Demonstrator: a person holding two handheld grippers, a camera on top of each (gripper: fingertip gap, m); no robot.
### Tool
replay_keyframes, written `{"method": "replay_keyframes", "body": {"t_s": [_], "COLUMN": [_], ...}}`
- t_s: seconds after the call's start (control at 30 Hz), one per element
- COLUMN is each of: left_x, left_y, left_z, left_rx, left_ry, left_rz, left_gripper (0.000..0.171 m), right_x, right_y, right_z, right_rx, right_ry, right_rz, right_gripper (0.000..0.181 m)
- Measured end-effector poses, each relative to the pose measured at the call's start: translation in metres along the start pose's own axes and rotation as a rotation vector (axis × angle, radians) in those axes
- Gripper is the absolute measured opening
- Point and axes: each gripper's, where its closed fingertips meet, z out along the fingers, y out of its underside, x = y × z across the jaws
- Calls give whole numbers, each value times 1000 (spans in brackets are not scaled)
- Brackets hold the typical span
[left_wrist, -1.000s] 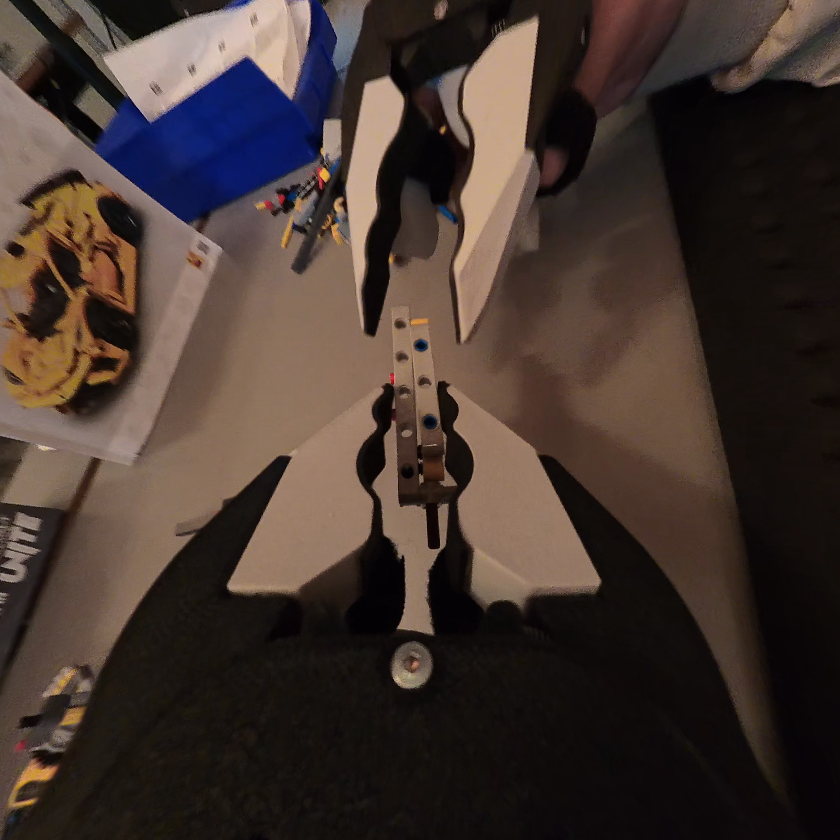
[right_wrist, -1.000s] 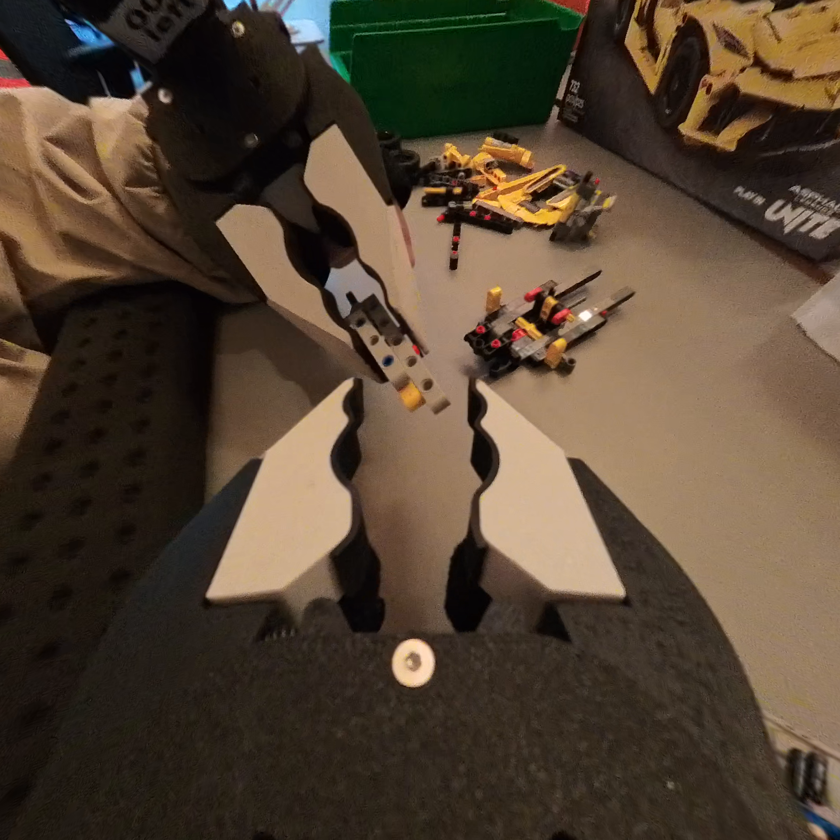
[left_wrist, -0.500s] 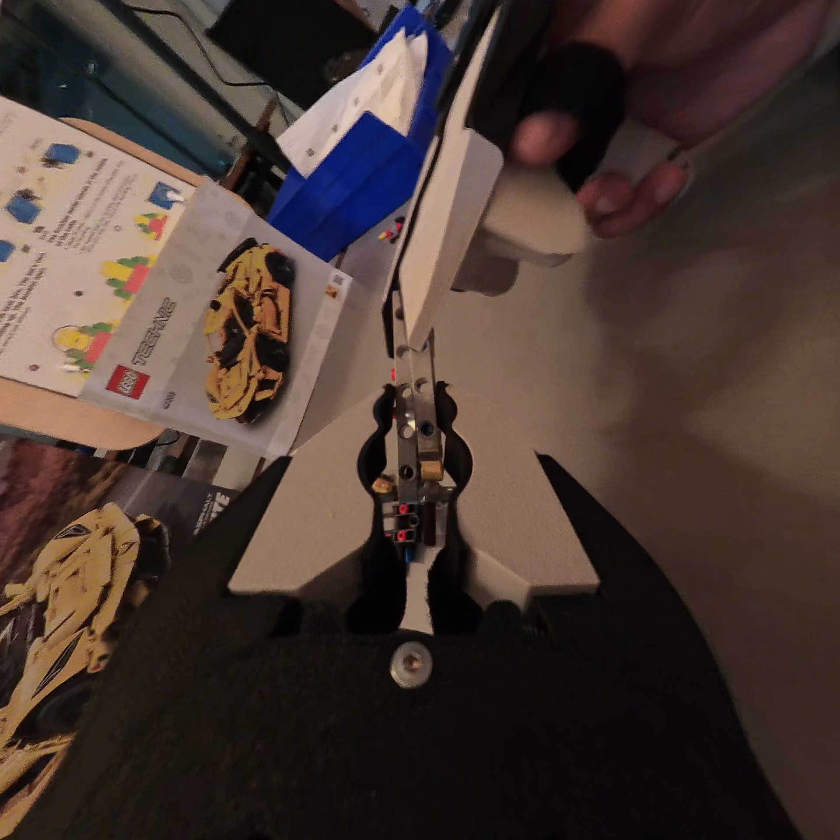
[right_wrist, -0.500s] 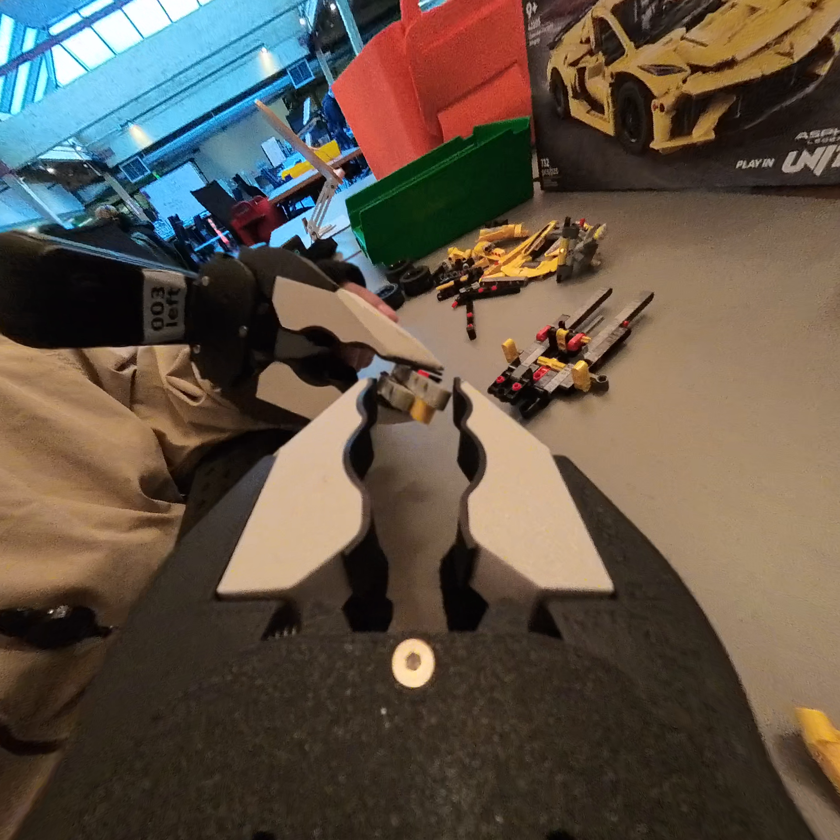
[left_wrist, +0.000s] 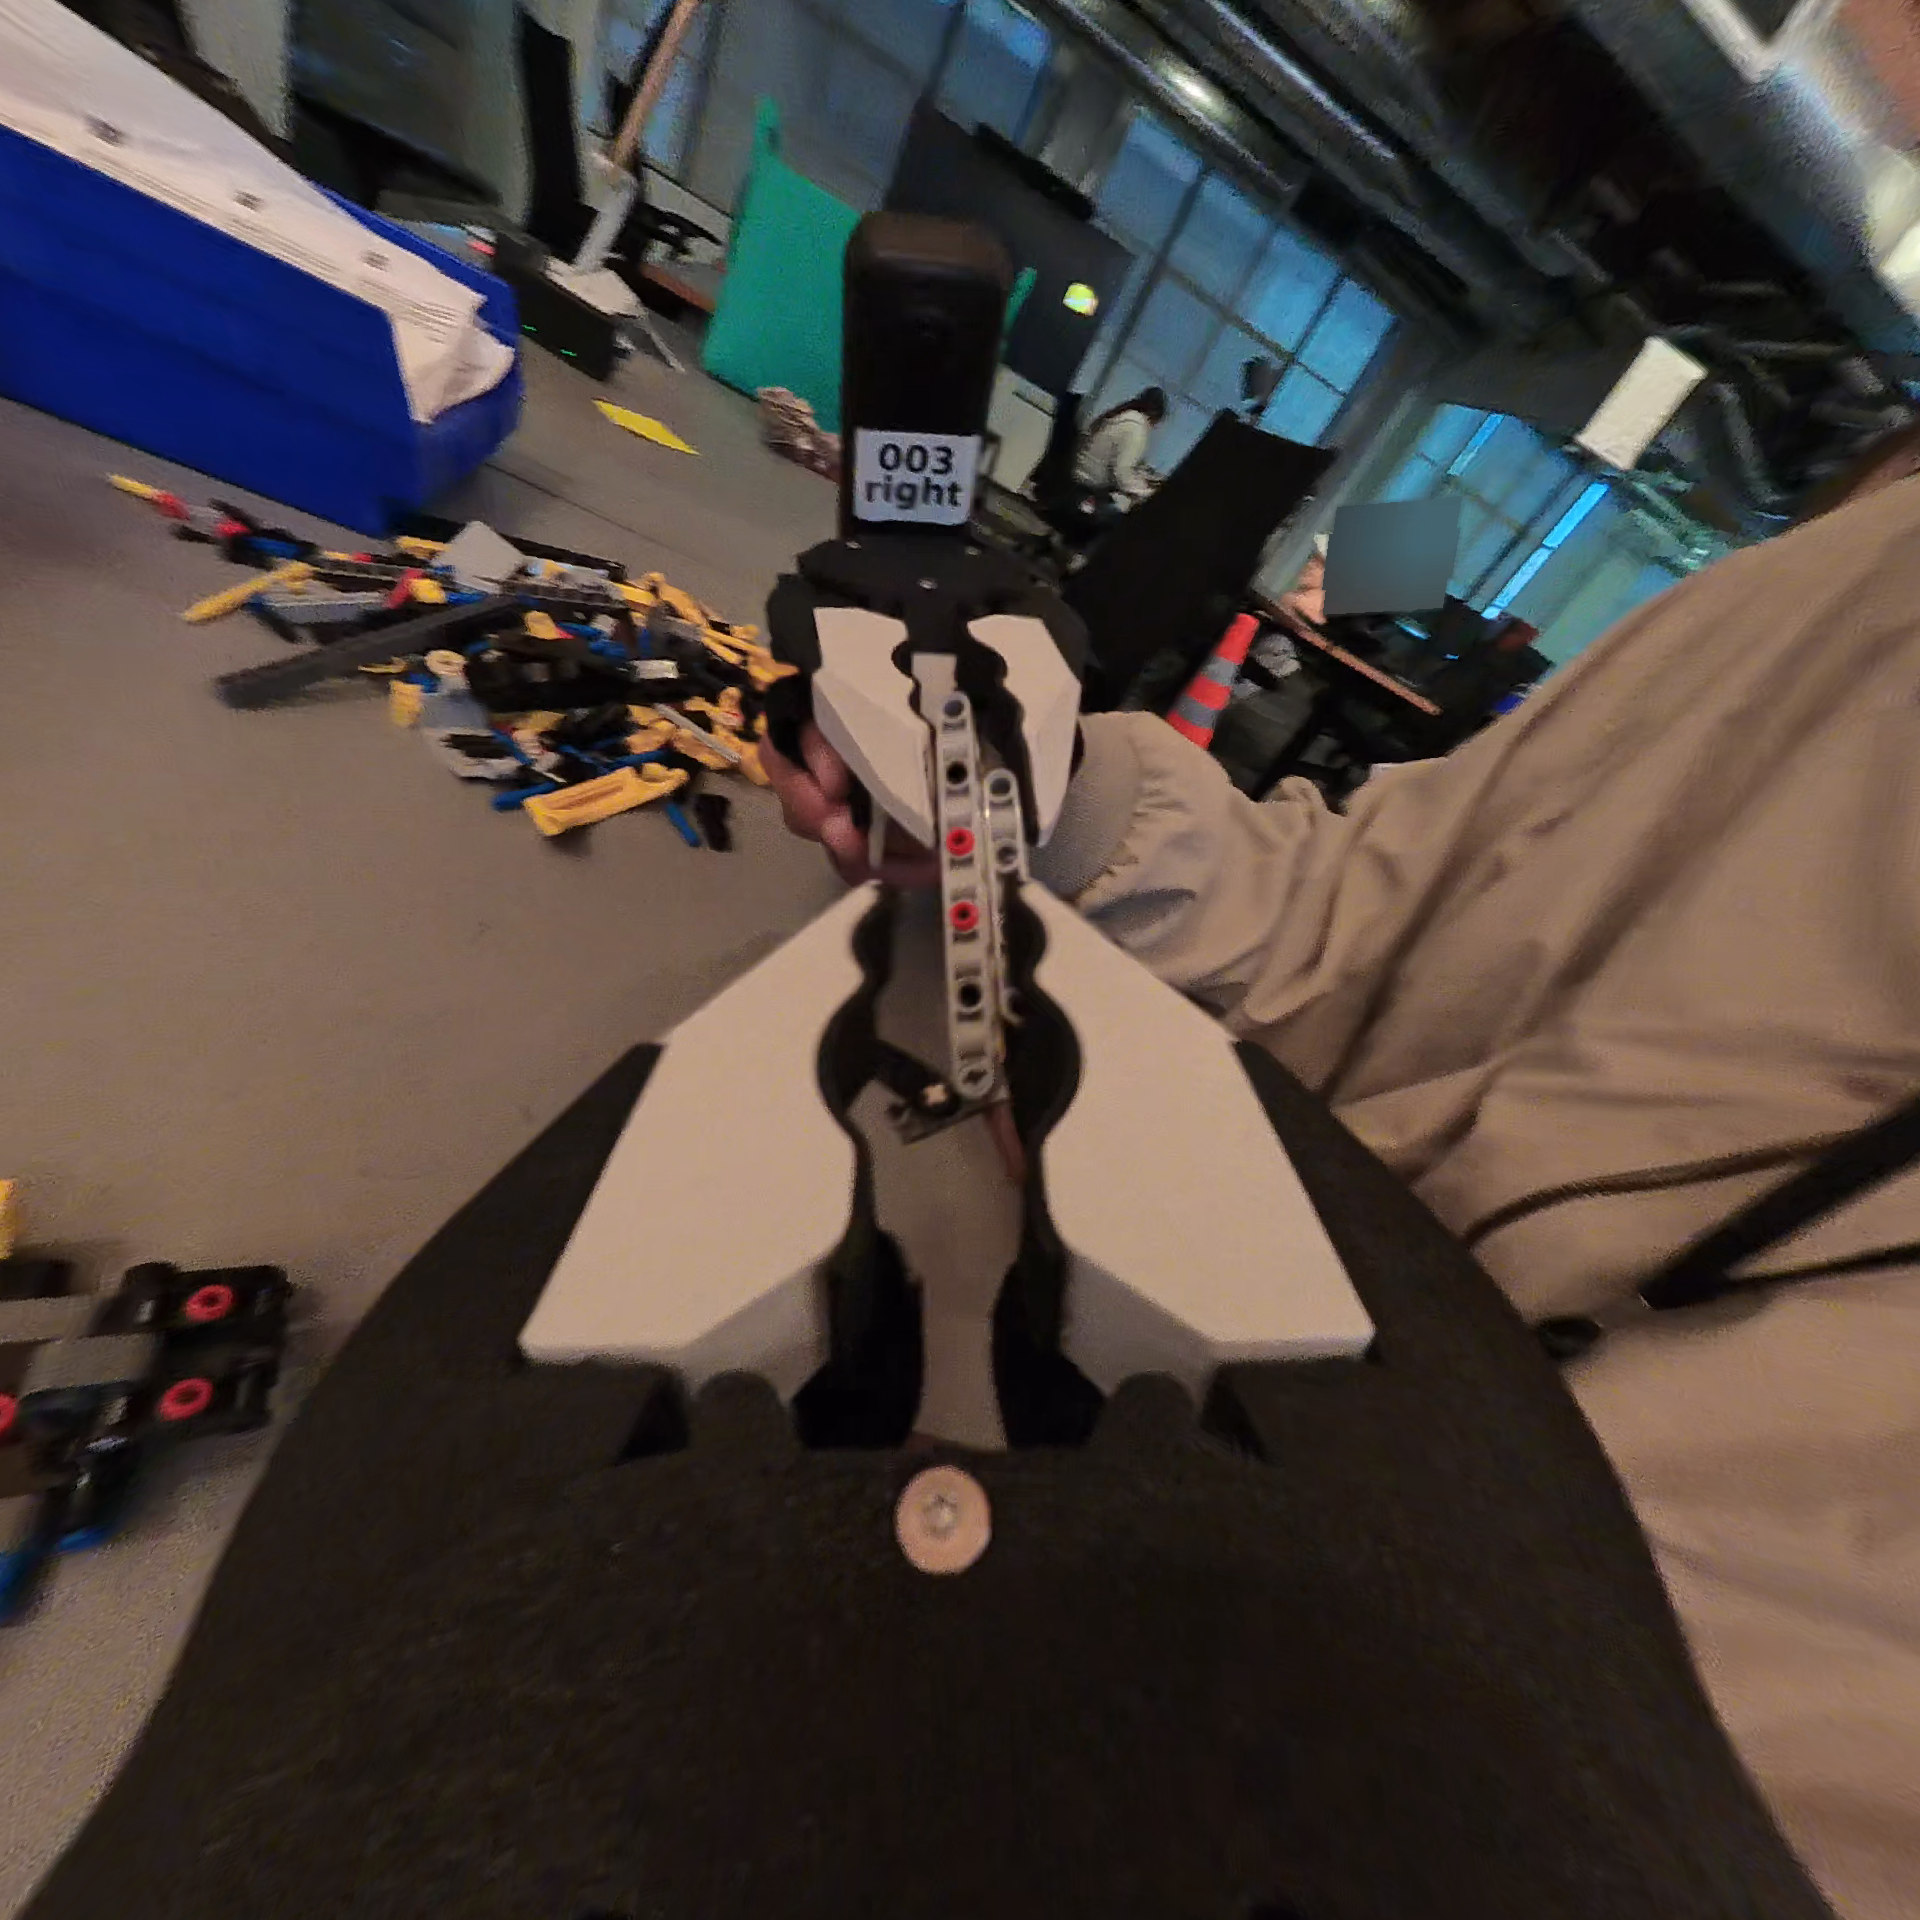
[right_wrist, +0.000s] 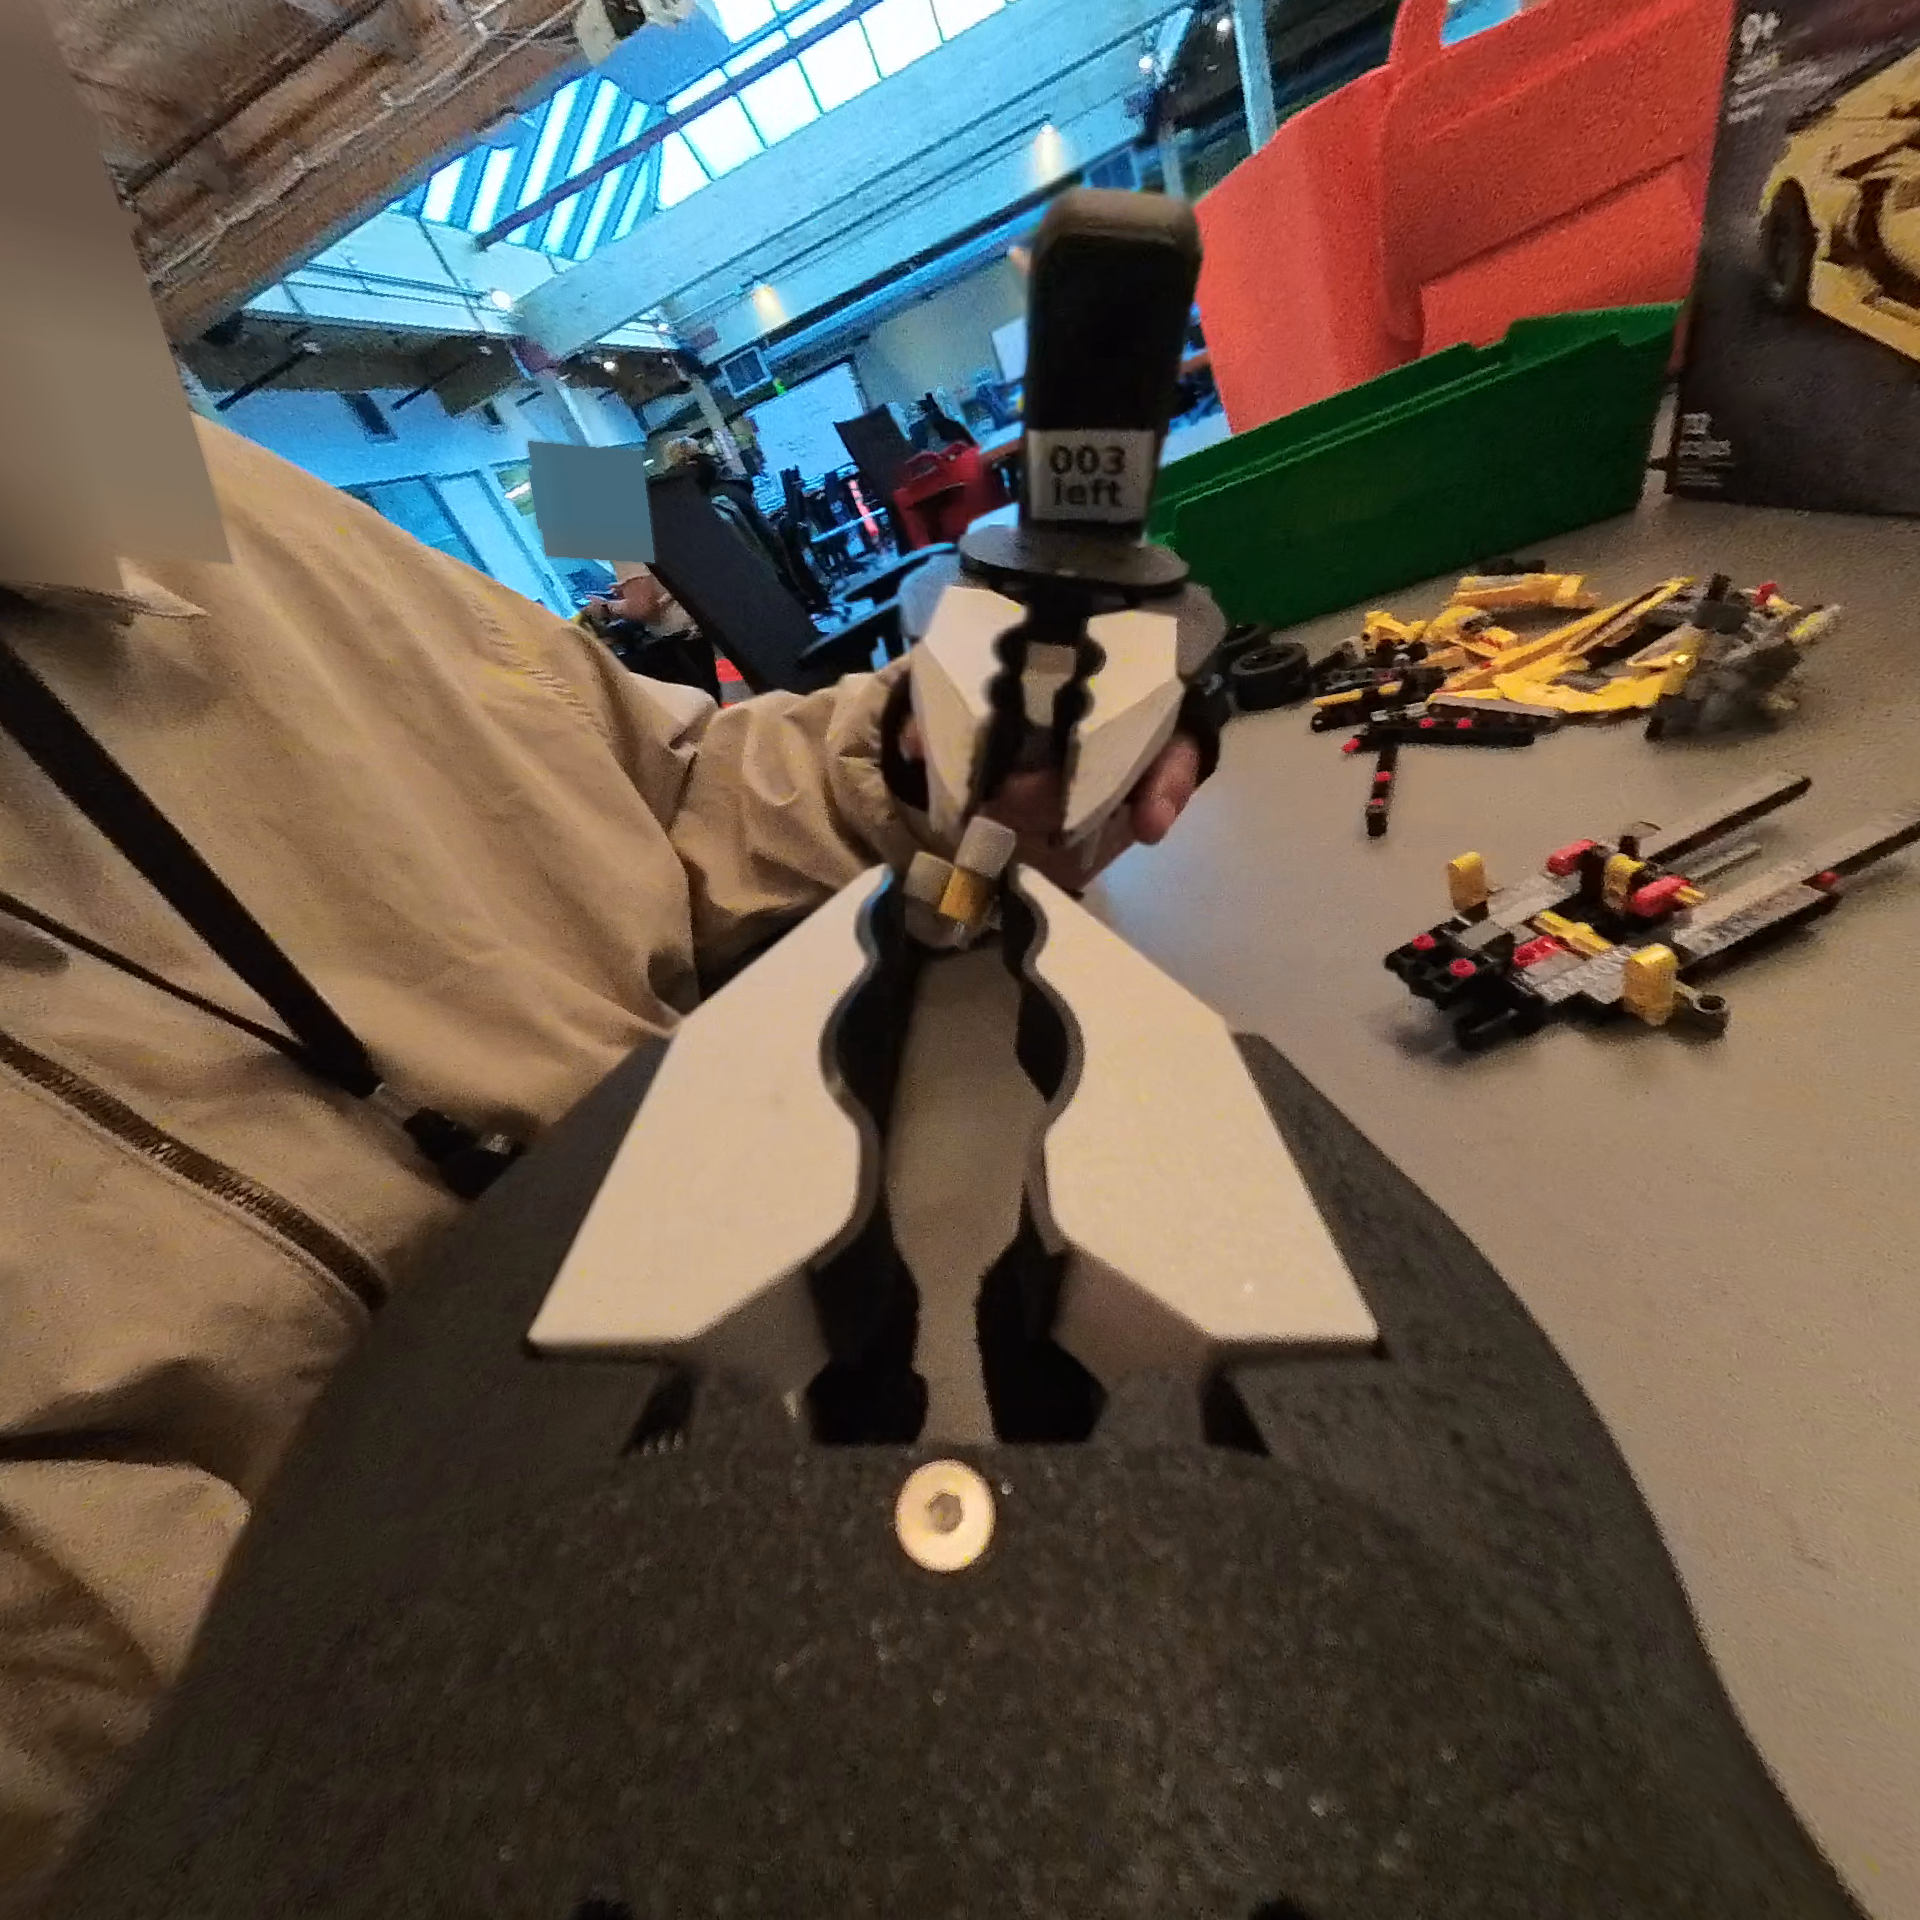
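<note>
Left gripper (left_wrist: 961, 904): fingers pinching the near end of a grey beam (left_wrist: 964, 914) with red pins, held in the air above the tabletop (left_wrist: 312, 935).
Right gripper (right_wrist: 951, 883): fingers closed to a narrow gap on the beam's far end, where a yellow peg (right_wrist: 958, 891) shows.
Surroundings: loose pile of bricks (left_wrist: 540, 665) toward the far edge by a blue bin (left_wrist: 208, 343); black frame (right_wrist: 1600, 935) and green bin (right_wrist: 1403, 468) on the other side.
Risk: both grips look shallow, so a twist or uneven pull could pop the beam loose or drop it.
</note>
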Motion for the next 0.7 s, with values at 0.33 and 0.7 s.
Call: {"method": "replay_keyframes", "body": {"t_s": [0.33,0.7], "left_x": [24,-64], "left_y": [26,1], "left_z": [13,-10], "left_rx": [-104,43], "left_ry": [151,-419], "left_rz": [3,32], "left_gripper": [8,7], "right_x": [-21,74], "right_y": [5,6], "right_z": [8,2], "right_rx": [-31,-34], "right_ry": [-110,579], "right_rz": [-34,-37], "right_gripper": [17,27]}}
